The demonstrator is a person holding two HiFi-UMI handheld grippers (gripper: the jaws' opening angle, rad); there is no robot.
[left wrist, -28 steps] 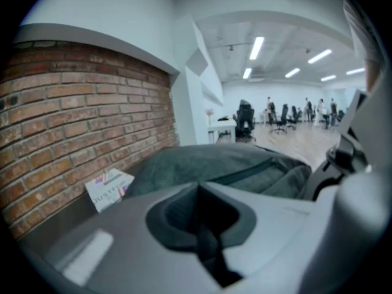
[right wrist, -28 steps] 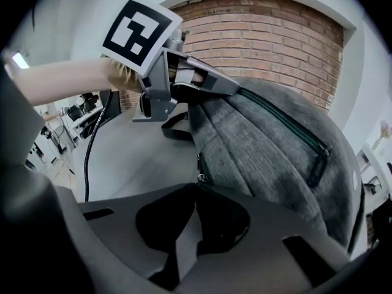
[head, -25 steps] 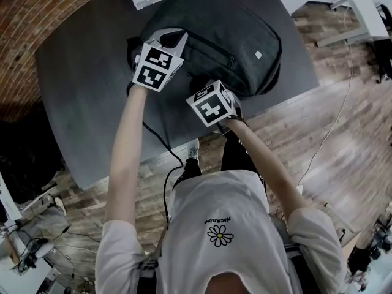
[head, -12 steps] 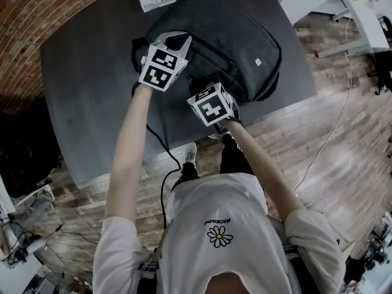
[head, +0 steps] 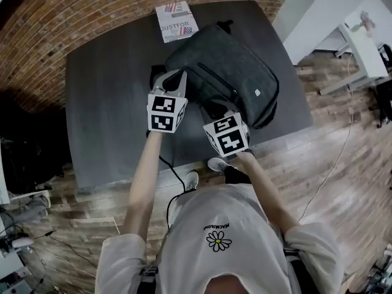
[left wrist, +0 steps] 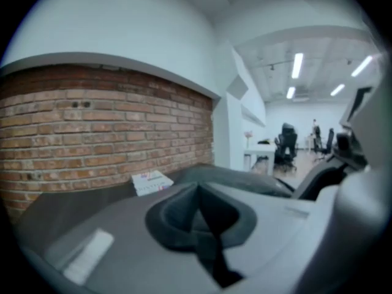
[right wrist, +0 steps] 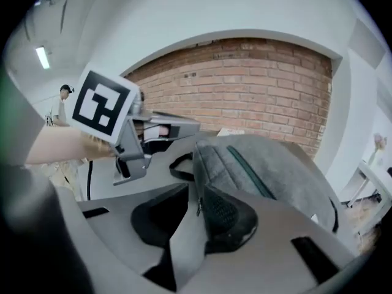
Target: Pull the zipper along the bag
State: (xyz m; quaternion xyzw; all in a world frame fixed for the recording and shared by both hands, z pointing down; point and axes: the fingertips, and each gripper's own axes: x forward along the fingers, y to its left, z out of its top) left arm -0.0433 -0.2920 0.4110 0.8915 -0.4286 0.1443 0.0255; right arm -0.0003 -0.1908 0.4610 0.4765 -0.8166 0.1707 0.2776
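Bag [head: 239, 72] near table [head: 104, 103] edge; left tongs [left wrist: 197, 192] clenched empty; right tongs [right wrist: 195, 193] opening round corner

White T-shirt [head: 245, 216], daisy print [head: 218, 241] on chest, 2 black-and-white marker cubes [head: 165, 113], black cable [head: 177, 175]

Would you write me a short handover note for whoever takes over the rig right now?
Left tongs: shut, empty, above the table beside the bag.
Right tongs: open, jaws have just been opening; nothing gripped, the bag's near end shows beyond the gap.
Bag: lying on the dark table, booklet beyond it.
Done: the visible zipper looks closed; neither tongs holds it.
Left: check the zipper's full run; regrip the pull if unfinished.
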